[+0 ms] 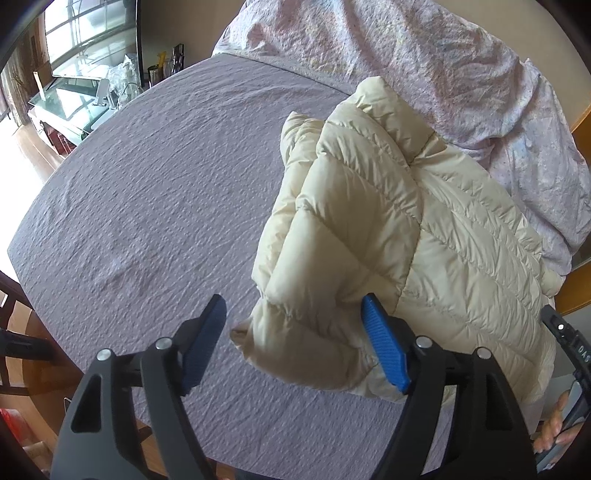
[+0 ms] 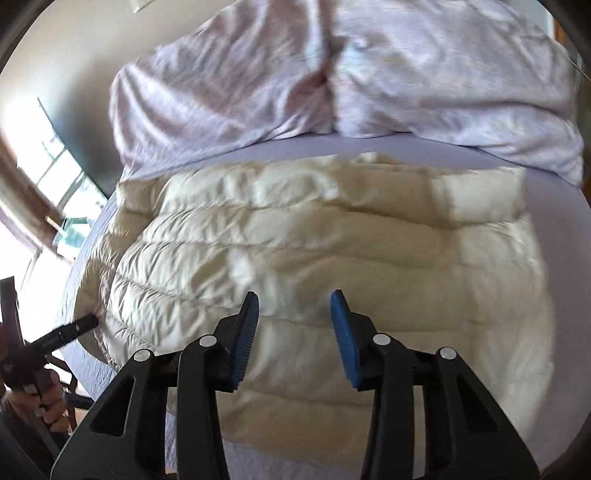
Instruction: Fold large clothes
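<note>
The cream quilted puffer jacket (image 2: 314, 251) lies on the bed, on the lilac crinkle-textured sheet (image 1: 147, 192), w/ its folded bulk toward the side near the pillows. In my right wrist view its long axis runs left-right across the frame, quilting seams going the same way, & the far edge sits just short of the rumpled pale pink duvet (image 2: 406, 74) heaped at the head end. In my left wrist view the same jacket (image 1: 388, 221) shows as a thick stack of folded layers, running from bottom right up toward the top centre, rounded fold end pointing up at the duvet (image 1: 424, 55); a puffy cuff-like bit sticks out lower left onto the sheet.

My left gripper (image 1: 295, 339) is released: jaws stand wide, the left blue pad over bare sheet, the right blue pad against the jacket's lower edge, nothing pinched between them. My right gripper (image 2: 293, 332) is part-open above the jacket, blue pads apart w/ cream fabric seen in the gap behind them, but they don't press on it; that view is motion-blurred so fine detail is lost.

Each view catches the other tool at its edge: my right hand (image 1: 554, 428) at lower right of the left view, my left hand (image 2: 48, 398) w/ a black finger tip by the jacket's left corner in the right view.

Further out: a glass-topped table (image 1: 70, 103) w/ clutter & a bright window (image 1: 85, 33) beyond the bed's far left, wood floor below
</note>
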Action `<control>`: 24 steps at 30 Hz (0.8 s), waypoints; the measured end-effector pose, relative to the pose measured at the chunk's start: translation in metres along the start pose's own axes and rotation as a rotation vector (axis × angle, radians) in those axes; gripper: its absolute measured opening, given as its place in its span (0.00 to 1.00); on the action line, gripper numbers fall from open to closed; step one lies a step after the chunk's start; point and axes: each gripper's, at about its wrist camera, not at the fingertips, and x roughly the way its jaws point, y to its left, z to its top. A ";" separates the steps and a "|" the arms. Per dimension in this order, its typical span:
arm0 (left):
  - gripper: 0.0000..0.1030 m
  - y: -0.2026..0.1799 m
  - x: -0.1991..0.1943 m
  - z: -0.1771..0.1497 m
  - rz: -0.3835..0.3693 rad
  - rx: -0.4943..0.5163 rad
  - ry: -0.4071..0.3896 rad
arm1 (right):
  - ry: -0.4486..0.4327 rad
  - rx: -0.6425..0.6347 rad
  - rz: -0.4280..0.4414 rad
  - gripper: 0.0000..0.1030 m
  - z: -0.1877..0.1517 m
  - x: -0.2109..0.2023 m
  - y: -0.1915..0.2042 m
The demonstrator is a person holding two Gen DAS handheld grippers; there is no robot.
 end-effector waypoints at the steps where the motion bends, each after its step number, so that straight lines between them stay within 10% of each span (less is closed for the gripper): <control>1: 0.74 0.000 0.001 0.001 0.000 -0.001 0.001 | 0.003 -0.009 0.000 0.41 0.000 0.001 0.006; 24: 0.81 0.007 0.008 0.053 -0.004 -0.007 -0.005 | 0.085 -0.102 -0.119 0.42 -0.015 0.064 0.023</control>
